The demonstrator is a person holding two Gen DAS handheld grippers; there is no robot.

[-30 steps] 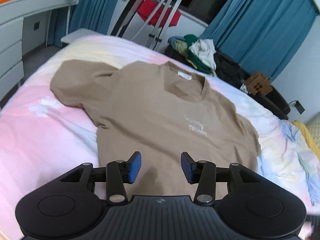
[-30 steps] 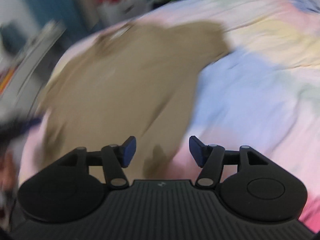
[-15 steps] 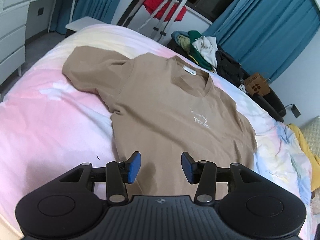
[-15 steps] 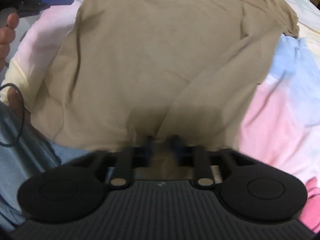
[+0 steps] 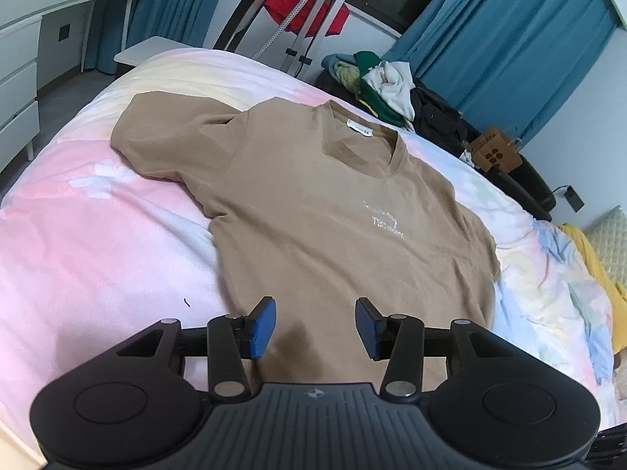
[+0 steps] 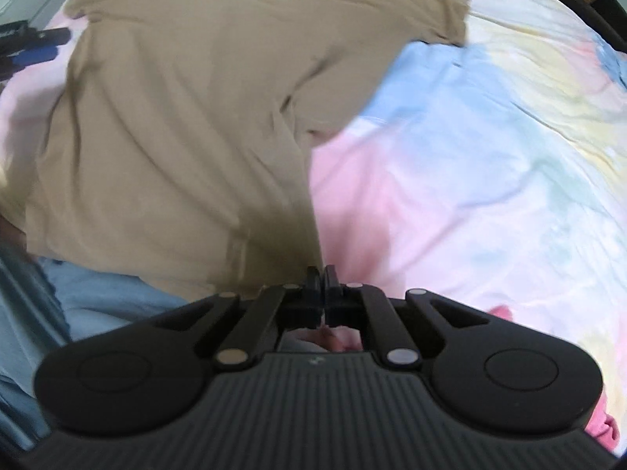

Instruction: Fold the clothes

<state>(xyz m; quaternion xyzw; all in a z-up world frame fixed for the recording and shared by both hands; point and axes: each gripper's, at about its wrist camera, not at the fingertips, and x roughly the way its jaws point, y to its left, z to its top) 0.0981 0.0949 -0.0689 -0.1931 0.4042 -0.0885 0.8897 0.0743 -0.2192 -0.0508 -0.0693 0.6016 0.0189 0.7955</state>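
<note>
The left gripper (image 5: 315, 327) hovers wide open over the bottom of the flat tan cotton T-shirt (image 5: 321, 215) on the pastel bed cover (image 5: 98, 227), while the right gripper (image 6: 323, 274) pinches its hem corner.

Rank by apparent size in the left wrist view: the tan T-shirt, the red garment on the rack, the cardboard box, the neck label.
1. Tan T-shirt, by far the largest.
2. Red garment.
3. Cardboard box. Both sit farther from the camera, so their true sizes are unsure.
4. Neck label, smallest.
</note>
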